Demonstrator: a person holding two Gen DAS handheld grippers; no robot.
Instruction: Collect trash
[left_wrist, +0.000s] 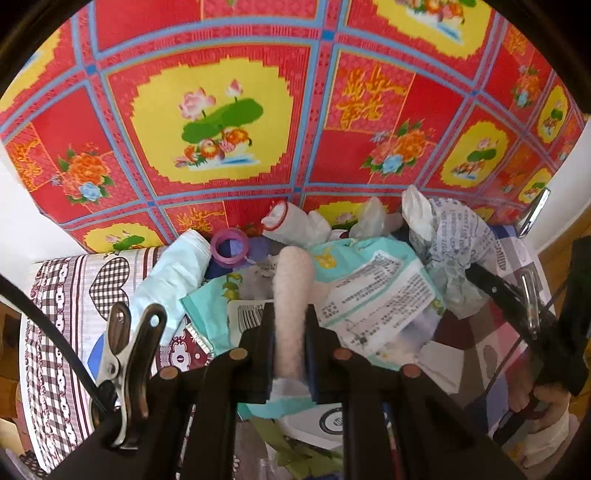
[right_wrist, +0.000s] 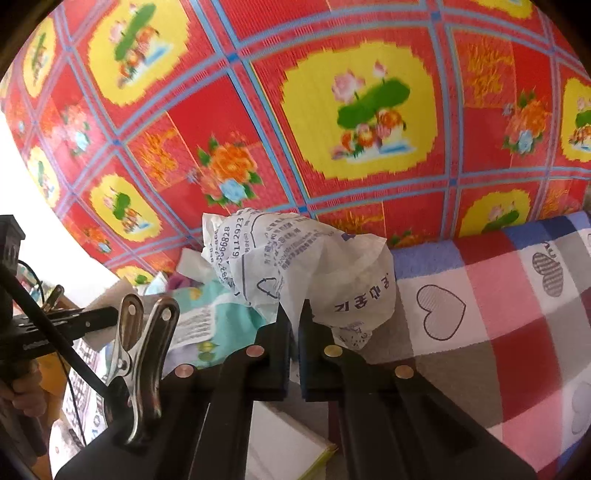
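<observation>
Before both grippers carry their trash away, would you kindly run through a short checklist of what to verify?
1. Left gripper shut on the pink fuzzy roll: ok.
2. Right gripper shut on the crumpled printed wrapper: ok, though only a thin edge sits between the pads.
3. Roll free of the teal packet beneath it: cannot tell.
4. Wrapper clear of the checked blanket: ok, it hangs above.
5. Trash bin within reach: cannot tell, none in view.
6. Trash left behind, such as the purple tape ring: not ok, several pieces remain.

Bright daylight, fisheye bulge, soft blur.
</observation>
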